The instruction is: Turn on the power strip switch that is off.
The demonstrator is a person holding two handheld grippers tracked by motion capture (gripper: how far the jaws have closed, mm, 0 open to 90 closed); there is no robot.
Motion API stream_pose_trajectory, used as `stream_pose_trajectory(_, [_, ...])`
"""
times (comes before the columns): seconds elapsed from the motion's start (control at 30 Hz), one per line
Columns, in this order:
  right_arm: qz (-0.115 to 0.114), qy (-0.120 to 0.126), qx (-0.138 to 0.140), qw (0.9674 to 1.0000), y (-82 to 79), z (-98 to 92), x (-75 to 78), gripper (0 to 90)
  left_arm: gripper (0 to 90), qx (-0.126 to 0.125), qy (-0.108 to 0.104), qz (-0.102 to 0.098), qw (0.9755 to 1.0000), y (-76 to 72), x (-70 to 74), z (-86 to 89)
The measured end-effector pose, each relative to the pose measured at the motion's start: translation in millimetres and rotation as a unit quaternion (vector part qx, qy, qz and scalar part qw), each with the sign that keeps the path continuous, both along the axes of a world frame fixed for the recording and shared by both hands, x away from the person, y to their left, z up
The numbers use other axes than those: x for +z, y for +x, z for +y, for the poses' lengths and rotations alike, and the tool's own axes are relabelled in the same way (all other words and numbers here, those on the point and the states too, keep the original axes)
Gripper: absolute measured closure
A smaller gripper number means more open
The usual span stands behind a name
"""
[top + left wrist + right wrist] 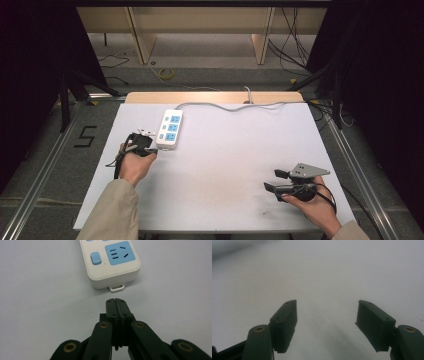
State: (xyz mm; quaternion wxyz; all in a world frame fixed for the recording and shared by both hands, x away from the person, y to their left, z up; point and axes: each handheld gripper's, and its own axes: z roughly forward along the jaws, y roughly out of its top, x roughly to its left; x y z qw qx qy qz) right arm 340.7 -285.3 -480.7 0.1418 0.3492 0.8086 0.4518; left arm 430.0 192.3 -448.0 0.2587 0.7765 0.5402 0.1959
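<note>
Presently, the left hand-held gripper [116, 300] is held closed and empty just short of the power strip [112, 262] on the table [225, 170]. The right hand-held gripper [327, 322] is kept open, well apart.

sleeves: beige, long, on both forearms
left gripper [116, 300]: black jaws, brass-coloured rivets
right gripper [273, 180]: black, grey three-cornered plate, black cable

A white tabletop [225, 165] is seen. A yellow cable [166, 74] is coiled on the floor [210, 75] beyond it. Wooden shelf legs [141, 37] are set farther back.
</note>
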Motion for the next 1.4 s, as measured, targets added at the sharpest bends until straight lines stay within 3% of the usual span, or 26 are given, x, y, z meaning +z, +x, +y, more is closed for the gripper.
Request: stream_pose_trajectory(1.4, [0.000, -0.003, 0.001, 1.0000, 0.9, -0.4, -0.4, 33.6, 89.8, 0.004, 0.005, 0.014, 0.9999, 28.0, 14.3, 2.1])
